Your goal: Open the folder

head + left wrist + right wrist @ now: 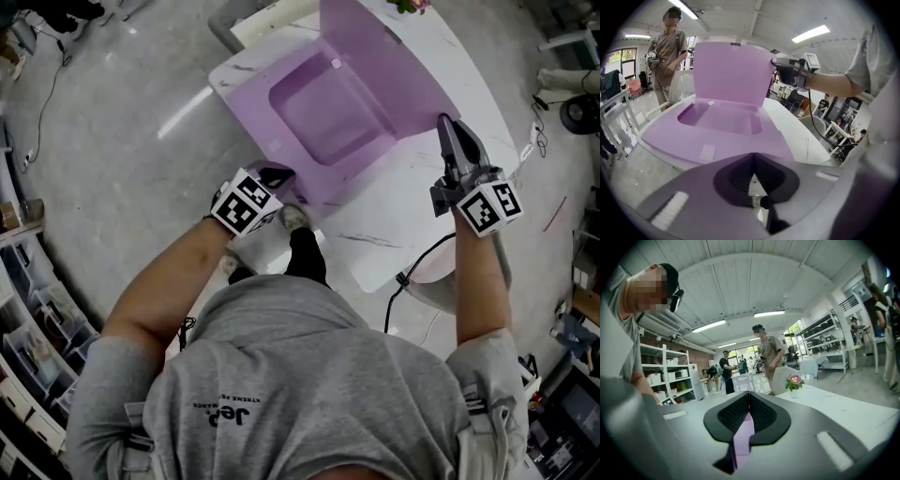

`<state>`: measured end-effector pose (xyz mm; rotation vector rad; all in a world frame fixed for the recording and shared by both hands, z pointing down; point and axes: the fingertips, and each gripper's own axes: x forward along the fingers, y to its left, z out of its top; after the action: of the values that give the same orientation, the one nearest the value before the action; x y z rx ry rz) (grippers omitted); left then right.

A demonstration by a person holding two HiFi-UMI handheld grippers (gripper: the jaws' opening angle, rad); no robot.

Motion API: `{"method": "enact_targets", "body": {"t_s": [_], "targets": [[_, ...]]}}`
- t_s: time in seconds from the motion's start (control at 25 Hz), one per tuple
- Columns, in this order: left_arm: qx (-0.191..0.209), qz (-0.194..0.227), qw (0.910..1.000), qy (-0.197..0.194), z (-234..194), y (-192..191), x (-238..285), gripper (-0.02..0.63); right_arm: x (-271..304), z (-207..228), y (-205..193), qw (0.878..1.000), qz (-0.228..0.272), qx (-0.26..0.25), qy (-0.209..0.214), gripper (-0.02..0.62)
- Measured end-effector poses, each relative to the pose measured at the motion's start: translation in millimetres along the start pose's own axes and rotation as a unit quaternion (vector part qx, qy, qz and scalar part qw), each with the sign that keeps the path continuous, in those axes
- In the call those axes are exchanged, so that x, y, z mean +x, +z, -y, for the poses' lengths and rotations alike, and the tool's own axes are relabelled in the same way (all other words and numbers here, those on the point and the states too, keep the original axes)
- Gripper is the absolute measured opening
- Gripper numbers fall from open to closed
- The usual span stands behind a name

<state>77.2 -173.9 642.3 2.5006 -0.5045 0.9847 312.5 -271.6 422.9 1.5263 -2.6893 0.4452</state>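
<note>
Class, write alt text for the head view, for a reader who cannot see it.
The right gripper holds the purple folder open, its cover lifted, on a white table; the left gripper sits at the folder's near corner.

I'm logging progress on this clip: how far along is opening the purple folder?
Done: the cover of the folder already stands raised well off the base. In hand: the right tongs are shut on the cover's edge, holding it up, while the left tongs, jaws together, sit at the base's near edge. Left: probably swing the cover fully back and let go.
</note>
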Motion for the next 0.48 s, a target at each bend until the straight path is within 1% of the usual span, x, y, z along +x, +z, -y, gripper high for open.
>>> {"method": "enact_targets", "body": {"t_s": [0.16, 0.48], "targets": [[0.002, -0.004, 1.0, 0.0, 1, -1, -1, 0.058, -4, 55, -4, 0.998, 0.004, 0.016, -0.064, 0.006], [0.002, -0.007, 1.0, 0.0, 1, -1, -4, 0.058, 3, 135, -26, 0.988, -0.028, 0.03, -0.152, 0.006]]}}
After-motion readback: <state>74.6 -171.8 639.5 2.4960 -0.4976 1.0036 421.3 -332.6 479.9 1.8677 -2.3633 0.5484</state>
